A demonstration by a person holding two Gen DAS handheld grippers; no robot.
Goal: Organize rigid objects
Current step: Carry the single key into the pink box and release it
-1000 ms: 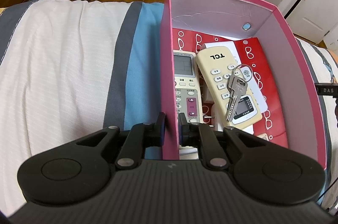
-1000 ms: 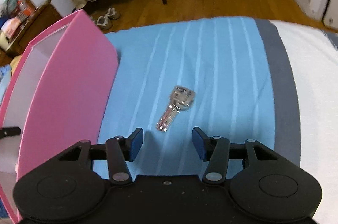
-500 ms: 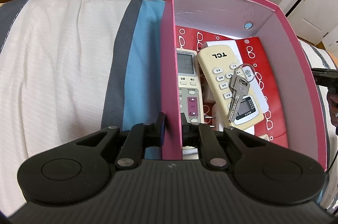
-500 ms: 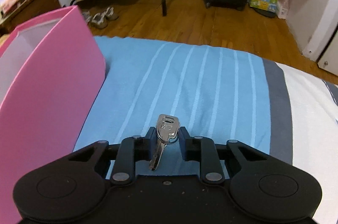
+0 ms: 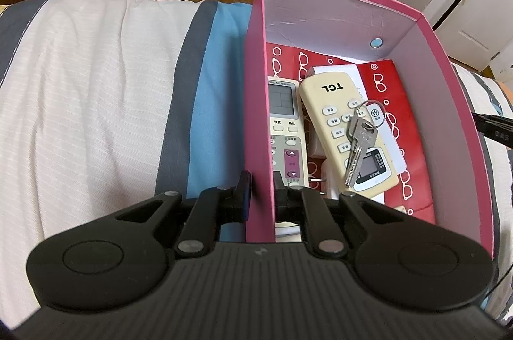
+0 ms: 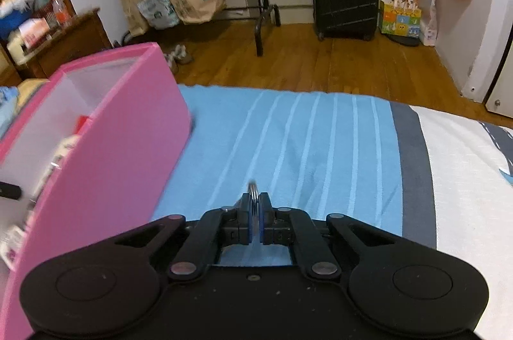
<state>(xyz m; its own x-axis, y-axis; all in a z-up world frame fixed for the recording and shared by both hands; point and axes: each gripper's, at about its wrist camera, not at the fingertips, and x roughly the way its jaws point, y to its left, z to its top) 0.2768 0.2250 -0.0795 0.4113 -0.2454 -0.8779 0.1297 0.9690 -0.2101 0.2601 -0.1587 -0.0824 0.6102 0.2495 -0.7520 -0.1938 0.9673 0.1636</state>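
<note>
We see the left tongs clamped on the pink box's wall; two remotes and keys already lie inside. The right tongs, lower centre, have just closed on the remaining key, still to be boxed.

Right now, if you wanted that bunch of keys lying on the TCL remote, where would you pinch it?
By the ring, from above: the key bunch lies flat on the TCL remote, and only the ring stands slightly proud beside the heads.
</note>
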